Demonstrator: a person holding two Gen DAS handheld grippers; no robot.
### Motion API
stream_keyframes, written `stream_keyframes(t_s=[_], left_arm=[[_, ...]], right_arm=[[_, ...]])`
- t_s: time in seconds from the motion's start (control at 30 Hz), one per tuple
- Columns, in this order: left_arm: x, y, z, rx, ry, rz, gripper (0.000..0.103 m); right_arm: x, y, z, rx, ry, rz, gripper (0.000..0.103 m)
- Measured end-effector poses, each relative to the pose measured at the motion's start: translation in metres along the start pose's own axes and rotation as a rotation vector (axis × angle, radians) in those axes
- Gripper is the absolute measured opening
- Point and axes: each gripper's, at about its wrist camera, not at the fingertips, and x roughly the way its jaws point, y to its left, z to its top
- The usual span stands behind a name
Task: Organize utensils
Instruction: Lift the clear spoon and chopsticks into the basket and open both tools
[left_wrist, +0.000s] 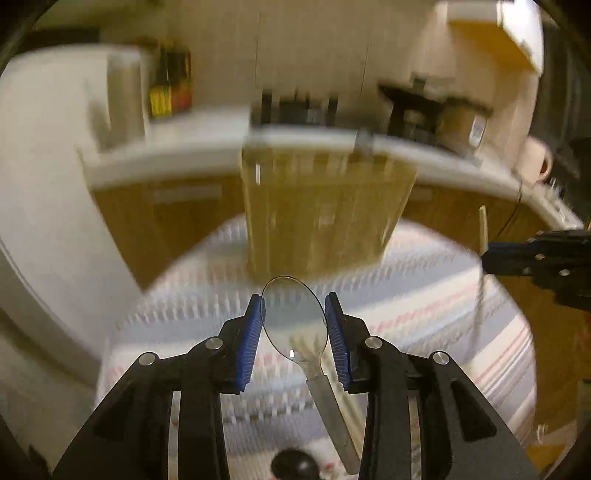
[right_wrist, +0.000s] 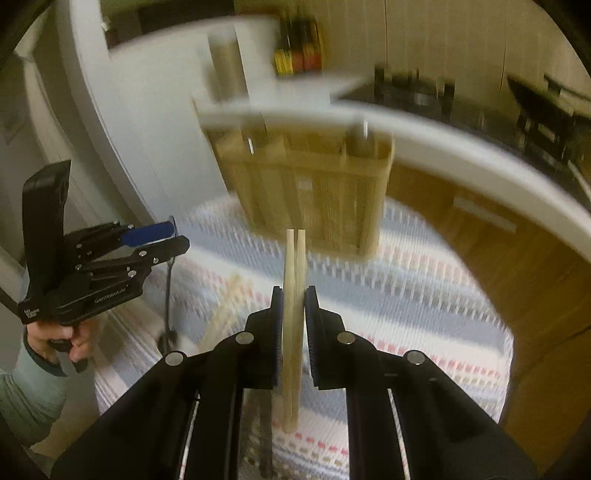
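My left gripper (left_wrist: 294, 314) is shut on a clear plastic spoon (left_wrist: 293, 317), held by its bowl with the handle pointing down and back. My right gripper (right_wrist: 293, 314) is shut on a pair of wooden chopsticks (right_wrist: 294, 280) that stand upright between the pads. A wooden utensil organizer (left_wrist: 321, 210) with several long compartments lies ahead on the striped cloth; it also shows in the right wrist view (right_wrist: 314, 192). The left gripper (right_wrist: 147, 240) shows at the left of the right wrist view, the right gripper (left_wrist: 535, 254) at the right of the left wrist view.
A round table with a striped cloth (left_wrist: 424, 314) holds loose chopsticks (right_wrist: 225, 314) and a dark utensil (right_wrist: 168, 295). A white counter (left_wrist: 166, 162) with wooden cabinets runs behind. A white fridge (left_wrist: 44, 184) stands at the left. Both views are motion-blurred.
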Motion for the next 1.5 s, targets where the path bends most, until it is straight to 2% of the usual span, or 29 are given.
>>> stream_keyframes(t_s=[0.17,0.27,0.5,0.7,0.97,1.23,1.27,1.3,1.37,1.5], left_arm=[[-0.038,0.001,0.052,-0.001,-0.204,0.021,0.032],[-0.042,0.008,0.085,-0.007,-0.298,0.043,0.032],[-0.026,0.004,0.139,-0.031,-0.426,0.053,0.032],[0.011,-0.006,0.156,0.004,-0.488,0.084,0.033],[0.066,-0.015,0.137,0.059,-0.454,0.104,0.033],[0.082,-0.009,0.118,0.054,-0.394,0.053,0.034],[0.081,-0.008,0.117,0.049,-0.386,0.036,0.036],[0.080,-0.007,0.116,0.045,-0.377,0.022,0.043],[0.075,-0.005,0.113,0.032,-0.368,0.004,0.047],[0.063,0.000,0.109,0.009,-0.334,-0.042,0.053]], right_arm=[[-0.032,0.001,0.036,0.003,-0.178,0.006,0.010],[-0.041,-0.003,0.065,0.028,-0.267,0.000,0.010],[-0.054,-0.028,0.118,0.089,-0.395,-0.010,0.010],[-0.041,-0.042,0.141,0.076,-0.440,-0.126,0.010],[0.017,-0.053,0.129,0.066,-0.339,-0.167,0.010],[0.042,-0.052,0.113,0.070,-0.257,-0.148,0.010],[0.043,-0.051,0.112,0.071,-0.248,-0.143,0.010],[0.043,-0.051,0.110,0.073,-0.236,-0.134,0.011],[0.042,-0.052,0.108,0.084,-0.216,-0.109,0.011],[0.039,-0.053,0.101,0.105,-0.182,-0.071,0.030]])
